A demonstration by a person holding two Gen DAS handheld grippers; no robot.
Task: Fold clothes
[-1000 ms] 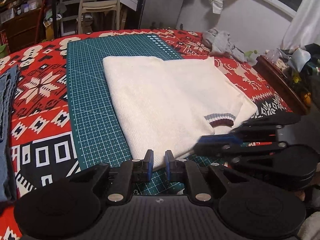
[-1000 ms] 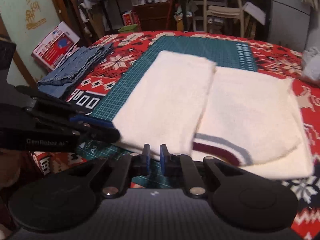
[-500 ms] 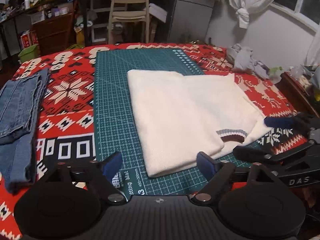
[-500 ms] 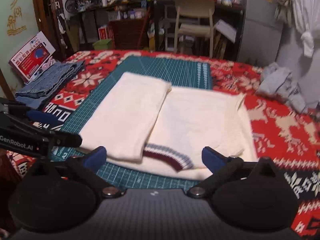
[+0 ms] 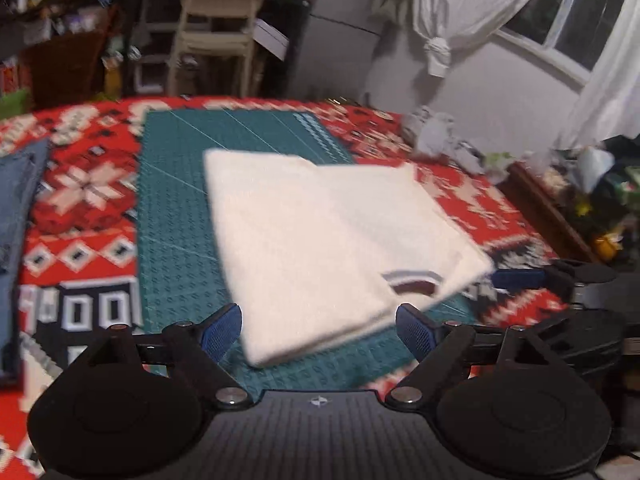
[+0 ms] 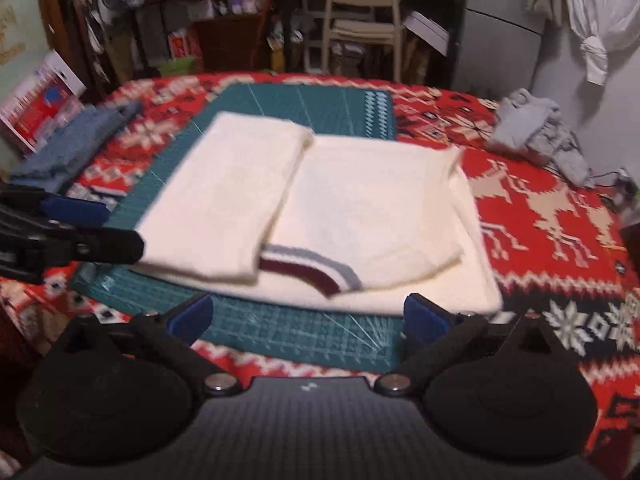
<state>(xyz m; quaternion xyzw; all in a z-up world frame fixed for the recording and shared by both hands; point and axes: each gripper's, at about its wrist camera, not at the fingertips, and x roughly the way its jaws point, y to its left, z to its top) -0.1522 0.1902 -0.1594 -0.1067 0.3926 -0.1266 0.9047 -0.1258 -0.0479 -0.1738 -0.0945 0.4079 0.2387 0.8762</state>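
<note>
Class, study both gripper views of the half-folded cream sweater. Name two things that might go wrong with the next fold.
1. The sweater overhangs the green mat on its right side, so its edge may drag on the patterned cloth and skew the fold.
2. Both the left gripper and the right gripper are open and empty at the near hem; a grab there may catch only the top layer beside the striped cuff, pulling the folded sleeve loose.

Motion-blurred cream sweater (image 5: 320, 240), jeans (image 5: 16, 216) cut off at left edge
</note>
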